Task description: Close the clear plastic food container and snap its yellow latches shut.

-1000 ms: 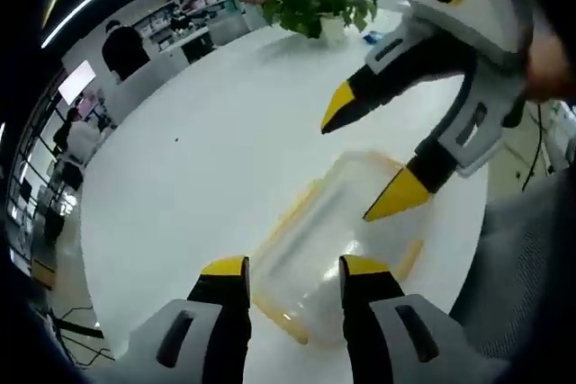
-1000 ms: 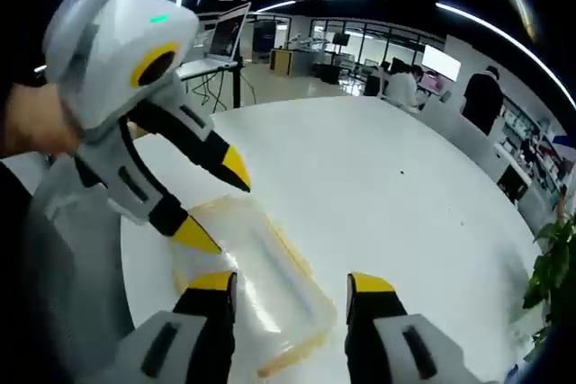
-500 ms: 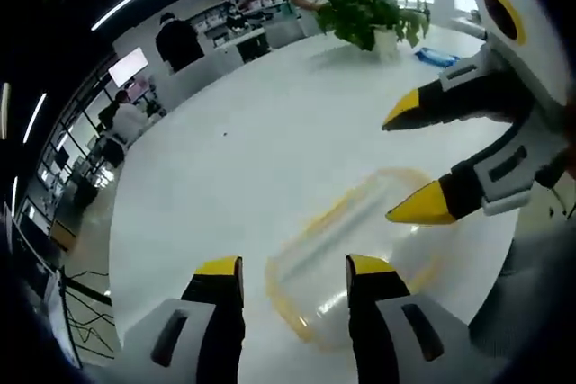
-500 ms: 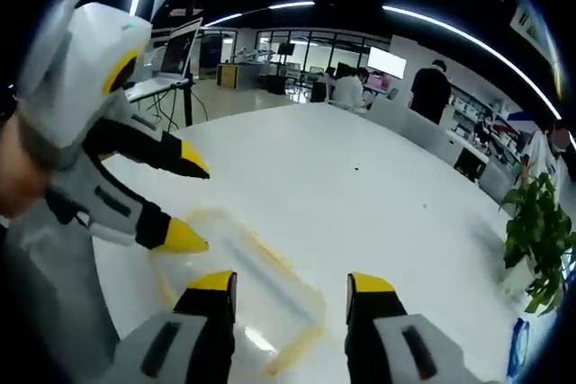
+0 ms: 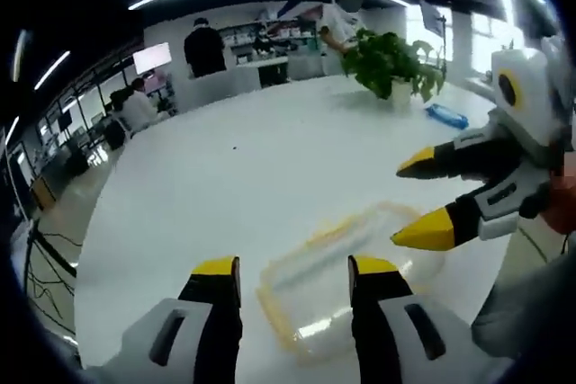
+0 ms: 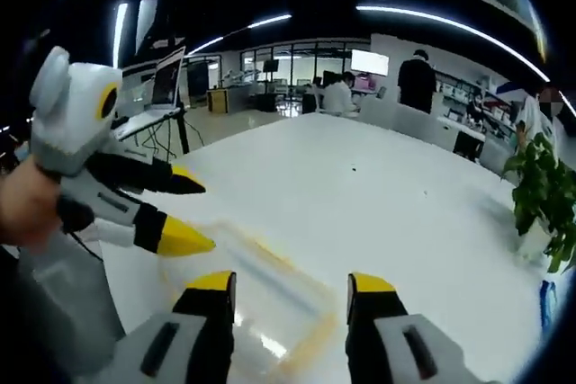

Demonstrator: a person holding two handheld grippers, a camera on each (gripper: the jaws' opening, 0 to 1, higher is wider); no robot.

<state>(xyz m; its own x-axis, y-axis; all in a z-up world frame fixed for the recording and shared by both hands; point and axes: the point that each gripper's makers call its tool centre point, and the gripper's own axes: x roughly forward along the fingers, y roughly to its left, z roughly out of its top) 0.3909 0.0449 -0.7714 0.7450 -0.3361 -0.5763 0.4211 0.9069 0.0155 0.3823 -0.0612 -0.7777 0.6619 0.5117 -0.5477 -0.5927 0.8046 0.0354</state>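
While both my grippers hovered, the clear plastic food container lay low in frame.
My left gripper and right gripper stood spread apart, clasping nothing, above the white table.

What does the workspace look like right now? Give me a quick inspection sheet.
Surface: white table, bare around the job.
Job's things: clear food container with yellow edging lies flat near the table edge; latch state cannot be told.
Clutter: potted plant and a blue item at the far side.
Grippers: left gripper and right gripper both open, above the container, holding nothing.
Cables: some on the floor.
Surroundings: open office, people standing and seated, laptop on a stand.
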